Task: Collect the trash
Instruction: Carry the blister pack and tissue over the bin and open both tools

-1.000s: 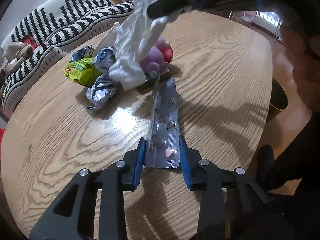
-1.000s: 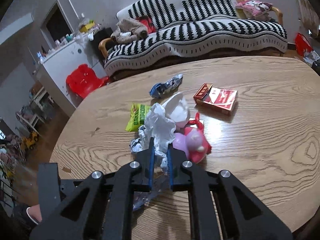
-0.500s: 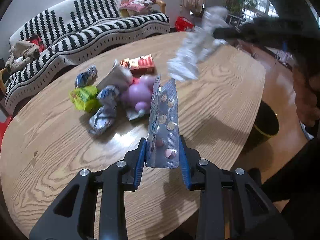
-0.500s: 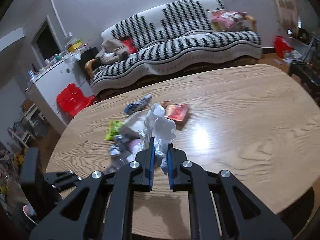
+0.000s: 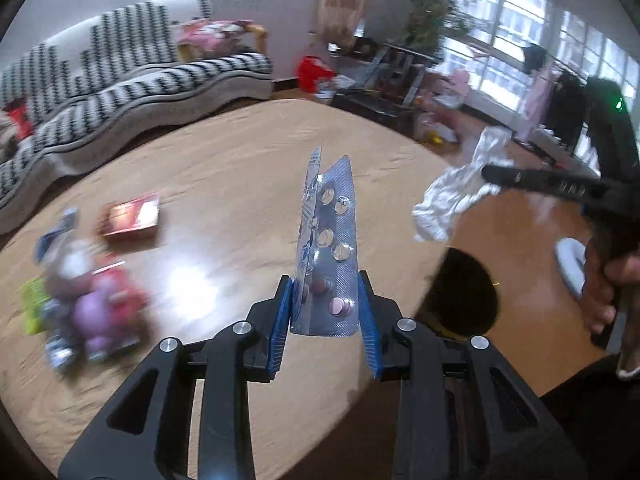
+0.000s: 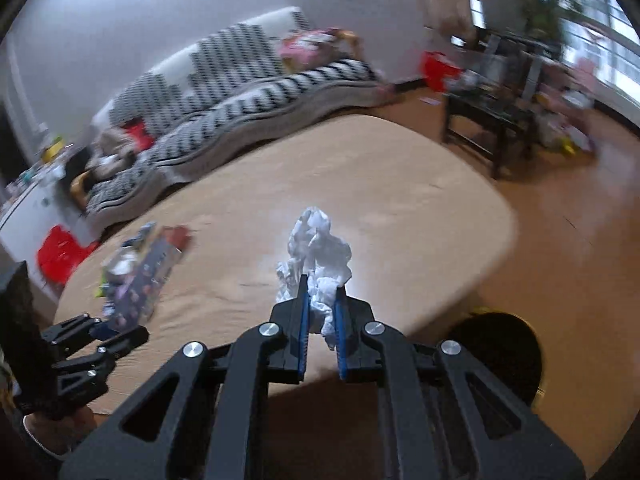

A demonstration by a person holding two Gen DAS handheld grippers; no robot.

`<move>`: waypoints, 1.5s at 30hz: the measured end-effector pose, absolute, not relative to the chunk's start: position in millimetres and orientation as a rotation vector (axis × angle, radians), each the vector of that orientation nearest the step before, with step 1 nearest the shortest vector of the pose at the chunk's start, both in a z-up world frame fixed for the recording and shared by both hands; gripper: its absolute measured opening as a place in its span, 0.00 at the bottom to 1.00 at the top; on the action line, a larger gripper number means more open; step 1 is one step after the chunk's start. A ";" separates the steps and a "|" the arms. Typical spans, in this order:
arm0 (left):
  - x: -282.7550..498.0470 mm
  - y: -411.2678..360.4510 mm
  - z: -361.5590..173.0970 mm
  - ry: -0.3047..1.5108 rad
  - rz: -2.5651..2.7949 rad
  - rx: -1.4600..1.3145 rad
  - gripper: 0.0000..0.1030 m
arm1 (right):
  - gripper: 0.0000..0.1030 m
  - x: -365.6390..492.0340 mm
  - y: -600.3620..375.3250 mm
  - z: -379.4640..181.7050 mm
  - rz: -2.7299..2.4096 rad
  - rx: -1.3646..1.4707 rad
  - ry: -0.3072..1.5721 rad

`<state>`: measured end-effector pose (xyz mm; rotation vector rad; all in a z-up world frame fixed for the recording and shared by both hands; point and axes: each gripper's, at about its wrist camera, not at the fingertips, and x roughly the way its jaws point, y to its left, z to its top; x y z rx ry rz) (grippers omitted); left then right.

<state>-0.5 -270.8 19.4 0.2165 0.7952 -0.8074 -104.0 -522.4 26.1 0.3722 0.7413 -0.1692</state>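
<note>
Over the bin [image 6: 500,354], right tool [image 6: 320,312] now carries tissue [image 6: 320,264].

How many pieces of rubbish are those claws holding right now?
2. A pill blister pack stands pinched in the left claw, and a crumpled white tissue is in the right claw. More litter lies on the table, too blurred to count.

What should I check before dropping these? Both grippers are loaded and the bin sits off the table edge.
1. Right gripper clamped on crumpled tissue: ok.
2. Left gripper clamped on blister pack: ok.
3. Bin open, mouth unobstructed: ok.
4. Tissue directly over bin: not ok, over the table edge.
5. Blister pack over bin: not ok.
6. Bin has room: cannot tell, interior dark.
</note>
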 end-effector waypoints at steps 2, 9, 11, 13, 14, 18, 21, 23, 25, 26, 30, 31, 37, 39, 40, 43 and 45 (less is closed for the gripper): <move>-7.8 -308.9 13.3 0.810 -0.868 0.230 0.30 | 0.11 -118.8 -546.8 16.3 -0.226 0.390 0.762; -36.7 -418.1 -14.2 0.878 -1.049 0.256 0.31 | 0.11 -160.3 -626.3 -28.7 -0.397 0.479 0.900; -43.1 -443.1 -24.0 0.918 -1.101 0.251 0.31 | 0.11 -169.0 -644.1 -41.8 -0.428 0.508 0.938; -48.0 -462.0 -35.4 0.945 -1.133 0.257 0.31 | 0.11 -176.9 -658.6 -57.1 -0.452 0.534 0.991; -51.6 -474.1 -44.6 0.967 -1.143 0.269 0.31 | 0.11 -177.2 -661.7 -60.8 -0.457 0.542 1.006; -57.5 -502.4 -67.9 1.014 -1.163 0.307 0.31 | 0.11 -182.9 -677.9 -75.8 -0.477 0.559 1.051; -59.1 -515.9 -77.6 1.036 -1.179 0.321 0.31 | 0.11 -180.7 -681.3 -82.2 -0.481 0.565 1.070; -55.7 -521.7 -81.1 1.045 -1.180 0.323 0.31 | 0.11 -177.7 -679.9 -82.4 -0.482 0.568 1.075; -51.9 -526.5 -83.5 1.059 -1.174 0.319 0.31 | 0.11 -175.4 -679.7 -81.4 -0.484 0.566 1.074; -50.1 -528.3 -83.5 1.062 -1.172 0.318 0.31 | 0.11 -175.2 -679.0 -81.4 -0.486 0.567 1.074; -56.1 -532.9 -83.2 1.057 -1.188 0.321 0.31 | 0.11 -170.0 -681.2 -84.7 -0.493 0.571 1.081; -56.1 -533.9 -83.3 1.059 -1.198 0.317 0.31 | 0.11 -169.6 -681.2 -84.9 -0.495 0.571 1.082; -57.8 -540.6 -90.7 1.079 -1.222 0.333 0.31 | 0.11 -168.4 -680.5 -83.0 -0.500 0.571 1.075; -55.9 -540.2 -90.5 1.082 -1.224 0.337 0.33 | 0.16 -168.6 -682.5 -84.0 -0.504 0.575 1.077; -55.5 -540.7 -90.9 1.081 -1.223 0.341 0.35 | 0.20 -169.8 -682.9 -84.5 -0.508 0.580 1.077; -54.9 -539.0 -90.3 1.079 -1.218 0.342 0.55 | 0.65 -171.8 -682.5 -81.0 -0.520 0.572 1.061; -55.1 -535.8 -87.5 1.071 -1.210 0.335 0.58 | 0.66 -173.3 -680.7 -74.9 -0.523 0.557 1.040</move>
